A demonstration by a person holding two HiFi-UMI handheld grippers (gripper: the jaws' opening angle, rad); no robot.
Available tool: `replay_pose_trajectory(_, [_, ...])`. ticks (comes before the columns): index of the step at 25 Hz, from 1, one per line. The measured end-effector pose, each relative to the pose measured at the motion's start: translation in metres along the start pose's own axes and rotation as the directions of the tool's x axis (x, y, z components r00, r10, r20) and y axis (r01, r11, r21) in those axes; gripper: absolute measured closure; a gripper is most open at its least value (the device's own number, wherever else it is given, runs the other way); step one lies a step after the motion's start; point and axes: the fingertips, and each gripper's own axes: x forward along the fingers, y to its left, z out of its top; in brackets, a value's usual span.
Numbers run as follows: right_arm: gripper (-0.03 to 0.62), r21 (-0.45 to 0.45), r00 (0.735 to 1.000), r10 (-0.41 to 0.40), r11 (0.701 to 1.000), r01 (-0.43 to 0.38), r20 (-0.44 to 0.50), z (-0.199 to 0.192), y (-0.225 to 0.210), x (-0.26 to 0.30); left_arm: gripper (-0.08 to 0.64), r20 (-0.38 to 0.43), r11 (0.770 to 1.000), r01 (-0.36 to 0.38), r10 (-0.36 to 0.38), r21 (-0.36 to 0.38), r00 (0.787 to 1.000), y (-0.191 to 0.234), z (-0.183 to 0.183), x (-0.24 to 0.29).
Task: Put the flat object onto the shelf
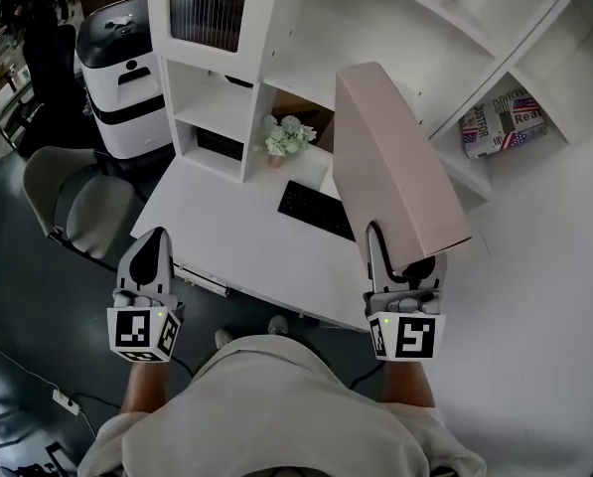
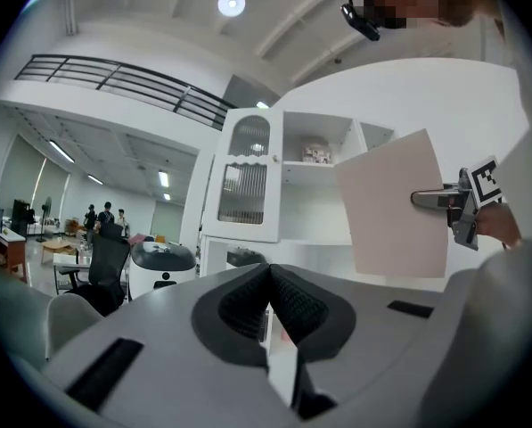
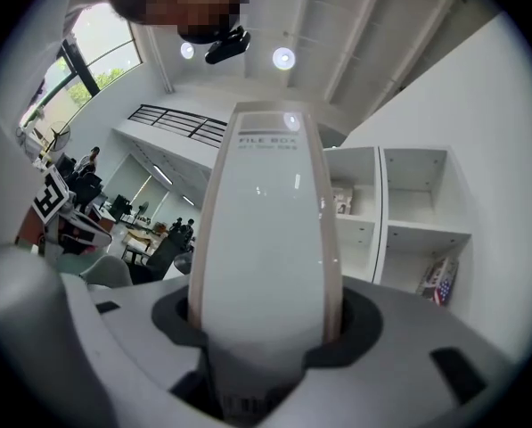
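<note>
A flat beige file box [image 1: 390,162] stands upright above the white desk [image 1: 226,232], its narrow edge towards me. My right gripper [image 1: 405,263] is shut on its lower end; in the right gripper view the file box [image 3: 266,230] fills the gap between the jaws of the right gripper [image 3: 266,324]. My left gripper [image 1: 150,246] hangs off the desk's front left corner, shut and holding nothing. In the left gripper view its pads [image 2: 288,303] touch each other, and the file box [image 2: 395,203] shows to the right. The white shelf unit [image 1: 306,58] rises behind the desk.
On the desk lie a black keyboard [image 1: 316,210] and a small flower pot [image 1: 288,137]. A flag-patterned box [image 1: 503,122] lies in a right-hand shelf compartment. A grey chair [image 1: 73,202] and a white-and-black machine [image 1: 127,78] stand at the left.
</note>
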Motion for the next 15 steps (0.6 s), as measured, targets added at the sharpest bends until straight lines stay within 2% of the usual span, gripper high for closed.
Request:
replay_pose_trajectory(8, [0.325,-0.18,0.999,0.004,0.984,-0.013,-0.048,0.012,-0.008,0.033,0.56,0.014,1.0,-0.024,0.024,-0.001,1.0,0.014,0.008,0.001])
replay_pose_trajectory(12, [0.325,-0.298,0.998,-0.003,0.954,-0.015,-0.058,0.021,-0.009,0.05,0.559,0.02,0.999,-0.035,0.035,-0.006,0.999,0.02,0.008,0.004])
replay_pose_trajectory(15, [0.325,-0.387,0.998,-0.008,0.922,-0.019,-0.068,0.025,-0.01,0.061,0.56,0.024,0.999,-0.039,0.039,-0.011,0.999,0.023,0.008,0.008])
